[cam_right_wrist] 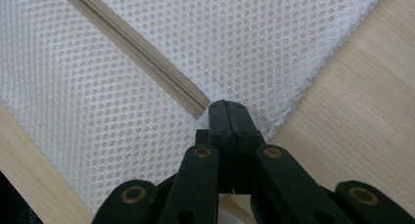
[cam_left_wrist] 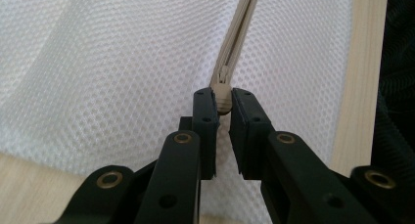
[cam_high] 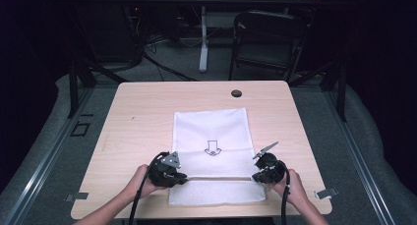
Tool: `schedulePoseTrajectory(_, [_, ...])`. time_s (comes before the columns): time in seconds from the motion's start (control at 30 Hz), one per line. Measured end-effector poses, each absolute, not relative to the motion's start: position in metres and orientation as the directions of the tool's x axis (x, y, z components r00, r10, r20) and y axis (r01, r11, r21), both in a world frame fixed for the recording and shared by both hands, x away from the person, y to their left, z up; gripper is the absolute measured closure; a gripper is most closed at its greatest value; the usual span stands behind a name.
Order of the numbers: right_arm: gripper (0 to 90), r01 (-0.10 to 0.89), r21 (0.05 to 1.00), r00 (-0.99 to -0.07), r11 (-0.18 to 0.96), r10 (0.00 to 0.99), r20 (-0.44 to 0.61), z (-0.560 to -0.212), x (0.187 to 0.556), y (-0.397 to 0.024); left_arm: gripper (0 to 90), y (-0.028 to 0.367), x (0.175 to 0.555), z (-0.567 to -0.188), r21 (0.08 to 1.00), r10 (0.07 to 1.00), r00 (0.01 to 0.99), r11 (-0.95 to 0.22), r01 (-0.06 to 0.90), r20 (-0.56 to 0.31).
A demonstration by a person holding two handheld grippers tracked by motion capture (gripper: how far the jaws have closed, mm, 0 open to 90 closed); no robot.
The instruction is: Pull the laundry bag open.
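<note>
your left gripper (cam_left_wrist: 223, 102) clenches the zipper pull (cam_left_wrist: 223, 98) to run it. your right gripper (cam_right_wrist: 228, 111), jaws clenched on the bag (cam_right_wrist: 235, 48) at the zipper end, anchors it.

One sign out here: a black outlined arrow (cam_high: 213, 147) printed on the white mesh bag (cam_high: 211, 126), pointing down, just beyond and between the two grippers. No words, no numbers.
</note>
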State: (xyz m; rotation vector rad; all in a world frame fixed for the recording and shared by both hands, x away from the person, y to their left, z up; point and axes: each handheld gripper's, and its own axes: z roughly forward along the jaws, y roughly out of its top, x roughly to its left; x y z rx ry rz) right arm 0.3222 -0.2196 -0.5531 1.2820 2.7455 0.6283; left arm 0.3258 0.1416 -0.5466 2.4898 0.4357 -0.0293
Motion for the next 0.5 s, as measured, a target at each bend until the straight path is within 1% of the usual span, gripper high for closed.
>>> schedulePoseTrajectory(0.1, [90.0, 0.724, 0.38, -0.656, 0.575, 0.744, 0.125, -0.553, 0.322, -0.219, 81.1, 0.149, 0.325, -0.547, 0.56, 0.312, 0.942, -0.762, 0.326, -0.124])
schedulePoseTrajectory(0.17, [90.0, 0.717, 0.364, -0.668, 0.594, 0.735, 0.116, -0.552, 0.323, -0.22, 81.2, 0.152, 0.325, -0.547, 0.559, 0.313, 0.942, -0.762, 0.326, -0.123])
schedulePoseTrajectory(0.2, [90.0, 0.724, 0.381, -0.657, 0.575, 0.744, 0.125, -0.553, 0.322, -0.219, 81.2, 0.153, 0.325, -0.548, 0.558, 0.319, 0.94, -0.76, 0.332, -0.124])
schedulePoseTrajectory(0.27, [90.0, 0.726, 0.38, -0.655, 0.574, 0.746, 0.124, -0.553, 0.322, -0.219, 81.2, 0.157, 0.325, -0.548, 0.555, 0.322, 0.939, -0.762, 0.334, -0.122])
schedulePoseTrajectory(0.3, [90.0, 0.719, 0.363, -0.666, 0.593, 0.737, 0.114, -0.552, 0.323, -0.22, 81.2, 0.159, 0.325, -0.548, 0.554, 0.326, 0.937, -0.761, 0.337, -0.123])
schedulePoseTrajectory(0.5, [90.0, 0.726, 0.354, -0.662, 0.589, 0.738, 0.13, -0.551, 0.324, -0.22, 81.2, 0.169, 0.324, -0.55, 0.555, 0.329, 0.936, -0.759, 0.341, -0.126])
